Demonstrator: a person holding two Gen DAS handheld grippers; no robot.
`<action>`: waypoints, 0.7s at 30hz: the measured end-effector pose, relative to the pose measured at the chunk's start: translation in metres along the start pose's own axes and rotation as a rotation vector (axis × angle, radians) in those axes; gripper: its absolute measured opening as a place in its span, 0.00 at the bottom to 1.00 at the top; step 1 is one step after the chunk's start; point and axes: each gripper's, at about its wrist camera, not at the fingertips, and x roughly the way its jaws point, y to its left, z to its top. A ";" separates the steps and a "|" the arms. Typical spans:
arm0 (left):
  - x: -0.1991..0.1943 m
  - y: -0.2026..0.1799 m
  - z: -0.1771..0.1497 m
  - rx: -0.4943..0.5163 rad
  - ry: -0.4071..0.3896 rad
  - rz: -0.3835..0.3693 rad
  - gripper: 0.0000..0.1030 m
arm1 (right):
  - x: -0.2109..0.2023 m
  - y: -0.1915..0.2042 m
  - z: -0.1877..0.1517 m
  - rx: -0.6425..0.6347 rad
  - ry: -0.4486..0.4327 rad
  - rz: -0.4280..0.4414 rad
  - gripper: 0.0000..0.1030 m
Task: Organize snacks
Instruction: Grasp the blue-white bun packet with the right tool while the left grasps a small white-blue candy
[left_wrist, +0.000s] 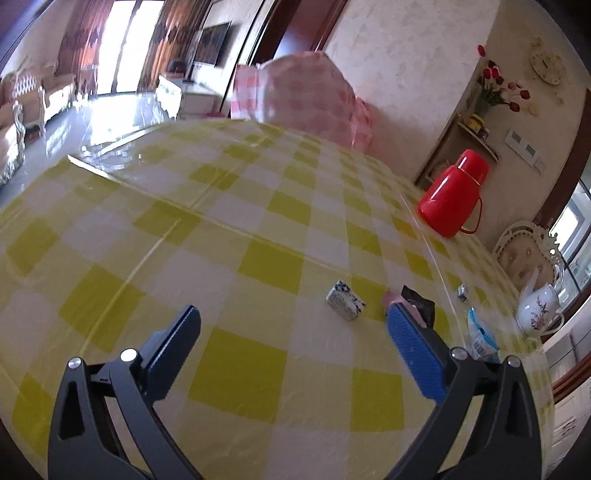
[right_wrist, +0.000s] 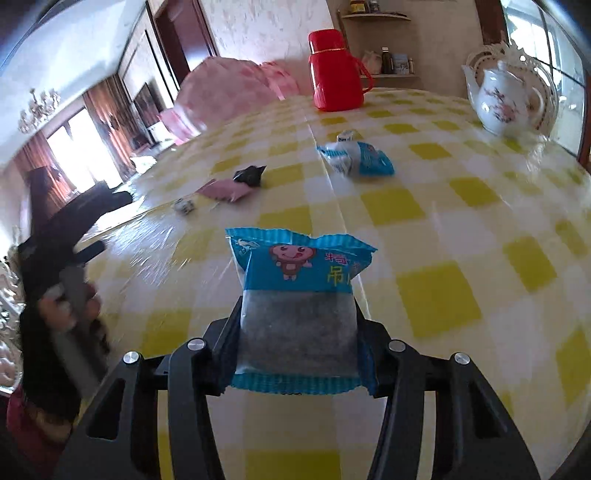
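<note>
My right gripper is shut on a blue snack packet with a cartoon monkey and holds it above the yellow checked table. A second blue packet, a black packet, a pink packet and two small wrapped candies lie further back. My left gripper is open and empty over the table; it shows blurred at the left of the right wrist view. In the left wrist view a blue-white candy lies ahead, with the black packet, pink packet and blue packet partly hidden behind its right finger.
A red thermos stands at the table's far side and a white floral teapot at the far right. A pink mesh food cover sits at the far edge. Another small candy lies near the teapot.
</note>
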 end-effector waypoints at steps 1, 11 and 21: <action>0.004 0.002 0.002 -0.015 0.012 -0.001 0.98 | 0.000 0.001 -0.002 0.003 0.009 0.006 0.49; 0.075 -0.045 0.022 0.084 0.123 0.136 0.98 | -0.012 0.019 -0.003 -0.037 0.000 0.068 0.50; 0.098 -0.070 0.010 0.285 0.194 0.215 0.32 | -0.023 0.016 0.002 -0.037 -0.046 0.055 0.47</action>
